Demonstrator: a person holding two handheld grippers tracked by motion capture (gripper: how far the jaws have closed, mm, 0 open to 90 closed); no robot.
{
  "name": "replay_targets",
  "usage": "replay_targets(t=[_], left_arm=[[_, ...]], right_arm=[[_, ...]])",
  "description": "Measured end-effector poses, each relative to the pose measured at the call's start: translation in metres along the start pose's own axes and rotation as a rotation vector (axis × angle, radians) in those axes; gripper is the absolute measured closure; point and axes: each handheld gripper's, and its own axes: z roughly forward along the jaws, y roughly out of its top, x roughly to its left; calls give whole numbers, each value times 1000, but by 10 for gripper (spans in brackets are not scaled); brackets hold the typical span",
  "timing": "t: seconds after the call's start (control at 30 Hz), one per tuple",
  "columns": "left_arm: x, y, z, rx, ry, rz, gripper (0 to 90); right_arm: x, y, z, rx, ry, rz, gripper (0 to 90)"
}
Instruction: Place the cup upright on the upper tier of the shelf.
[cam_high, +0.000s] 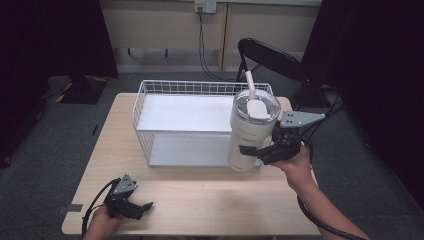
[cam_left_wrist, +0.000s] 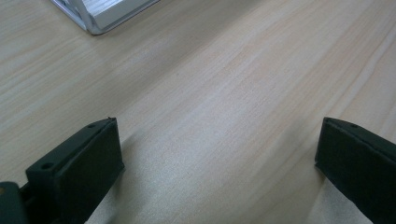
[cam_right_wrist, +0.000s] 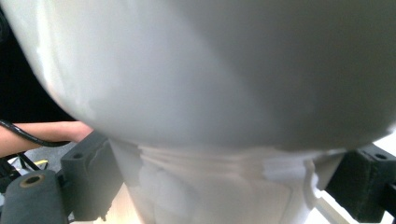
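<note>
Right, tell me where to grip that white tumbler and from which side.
Grip the tumbler on its narrower lower body, from its right side, as the right gripper does now. The wide upper body is likely too broad for the jaws, and the straw and lid block the top.

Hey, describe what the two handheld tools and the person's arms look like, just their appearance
Both tools are black, with two blocky black jaws. The left tool and the right tool each carry a grey three-cornered plate with small dark holes on top. A black cable trails from each. The person's forearms are bare; no sleeves show.
</note>
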Motion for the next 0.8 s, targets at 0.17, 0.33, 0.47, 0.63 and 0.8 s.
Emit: replay_targets(t=[0.17,0.33,0.47,0.63,0.8], left_arm=[[0,0,0,0,0,0,0],[0,0,0,0,0,0,0],[0,0,0,0,0,0,0],[0,0,0,0,0,0,0],[0,0,0,0,0,0,0]], right_arm=[[0,11,3,2,-3,-18,107],[-1,17,4,-7,-5,-18,107],[-2,23,4,-13,-8,-20,107],[-5,32,4,-18,-16,-16,107],[-9,41,2,-36,-22,-4,107]])
